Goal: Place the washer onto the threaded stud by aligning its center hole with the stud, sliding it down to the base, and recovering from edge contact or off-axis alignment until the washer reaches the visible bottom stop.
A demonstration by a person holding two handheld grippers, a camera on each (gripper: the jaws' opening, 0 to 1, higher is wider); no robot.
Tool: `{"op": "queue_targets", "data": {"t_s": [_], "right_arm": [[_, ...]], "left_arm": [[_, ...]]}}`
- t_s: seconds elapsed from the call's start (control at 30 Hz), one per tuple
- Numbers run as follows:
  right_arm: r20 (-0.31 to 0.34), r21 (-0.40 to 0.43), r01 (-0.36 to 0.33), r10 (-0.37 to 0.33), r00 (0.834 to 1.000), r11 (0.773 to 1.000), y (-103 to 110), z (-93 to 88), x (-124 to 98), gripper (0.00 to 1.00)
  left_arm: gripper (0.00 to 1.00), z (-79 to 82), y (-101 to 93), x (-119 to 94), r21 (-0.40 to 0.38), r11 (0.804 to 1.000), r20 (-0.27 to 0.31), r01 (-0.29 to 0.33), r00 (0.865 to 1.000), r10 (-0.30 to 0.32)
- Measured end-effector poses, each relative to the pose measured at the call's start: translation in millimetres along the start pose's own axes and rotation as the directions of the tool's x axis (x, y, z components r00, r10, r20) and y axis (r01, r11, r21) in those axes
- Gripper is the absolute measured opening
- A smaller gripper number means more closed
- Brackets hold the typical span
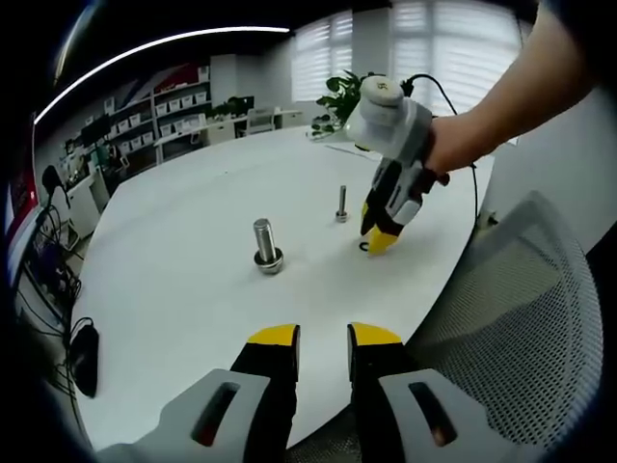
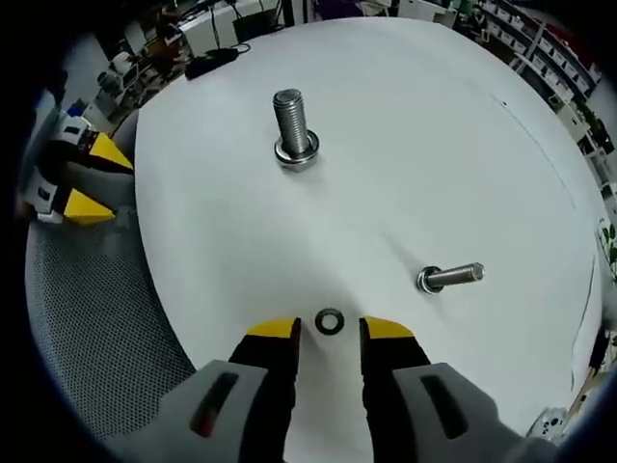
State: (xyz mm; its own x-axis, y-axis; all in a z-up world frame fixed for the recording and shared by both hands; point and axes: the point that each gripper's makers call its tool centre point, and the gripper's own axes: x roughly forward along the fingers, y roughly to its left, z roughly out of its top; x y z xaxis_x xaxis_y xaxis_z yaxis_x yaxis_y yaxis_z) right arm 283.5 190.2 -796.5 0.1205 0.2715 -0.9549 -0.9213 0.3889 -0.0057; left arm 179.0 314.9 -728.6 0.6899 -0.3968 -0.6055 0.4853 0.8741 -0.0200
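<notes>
**Washer on table between open right fingertips; both studs standing clear**

The work surface was a white round table (image 2: 405,145), matte and bare apart from the hardware. In the left gripper view it stretched ahead of the left gripper (image 1: 323,338) toward an office interior: shelving with storage boxes (image 1: 169,111), a potted plant (image 1: 342,96) at the far edge, blinds over the windows (image 1: 424,43) and a curved ceiling light strip (image 1: 154,43). A grey mesh chair (image 1: 525,318) stood to the right of the left fingers, against the table edge.

The washer (image 2: 330,321) lay flat on the table, just ahead of the right gripper (image 2: 330,330) and centred in the gap between its yellow fingertips (image 2: 275,330). The jaws stood apart and nothing was clamped. The large threaded stud (image 2: 293,127) stood well beyond the fingers, with a ring at its base. The small threaded stud (image 2: 448,278) stood ahead and to the right of the fingers, nearer than the large one.

The left gripper's jaws were likewise apart and held nothing, hovering at the near table edge.

In the left gripper view the washer showed only as a dark sliver beside the right gripper's tip, partly hidden. Whether the fingertips touched the washer could not be determined. A dark object (image 1: 85,357) left of the left fingers was too blurred to identify.
</notes>
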Motion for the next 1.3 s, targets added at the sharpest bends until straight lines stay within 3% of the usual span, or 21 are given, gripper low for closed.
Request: {"op": "queue_targets", "data": {"t_s": [0.2, 0.37, 0.83, 1.3], "right_arm": [[-0.025, -0.01, -0.006, 0.005, 1.0, 1.0, 0, -4.9, 4, 0.25], [0.005, 0.003, 0.001, -0.001, 1.0, 1.0, -5, -5.6, 2, 0.21], [-0.018, -0.081, -0.018, 0.016, 1.0, 0.997, -6, -2.6, 4, 0.16], [-0.131, -0.06, -0.026, 0.017, 0.991, 0.998, -10, 2.6, 7, 0.14]], "left_arm": [[0.17, -0.5, 0.4, 0, 0.002, 1.0, -0.003, 0.0, 1.0, 0.0], [0.17, 0.1, 0.3, 0, 0.003, 1.0, -0.002, -0.002, 1.0, 0.002], [0.17, -1.0, 0.6, 1, 0.005, 1.0, -0.006, -0.006, 1.0, 0.006], [0.17, -2.5, 1.5, 0, 0.008, 1.0, -0.014, -0.013, 1.0, 0.013]]}}
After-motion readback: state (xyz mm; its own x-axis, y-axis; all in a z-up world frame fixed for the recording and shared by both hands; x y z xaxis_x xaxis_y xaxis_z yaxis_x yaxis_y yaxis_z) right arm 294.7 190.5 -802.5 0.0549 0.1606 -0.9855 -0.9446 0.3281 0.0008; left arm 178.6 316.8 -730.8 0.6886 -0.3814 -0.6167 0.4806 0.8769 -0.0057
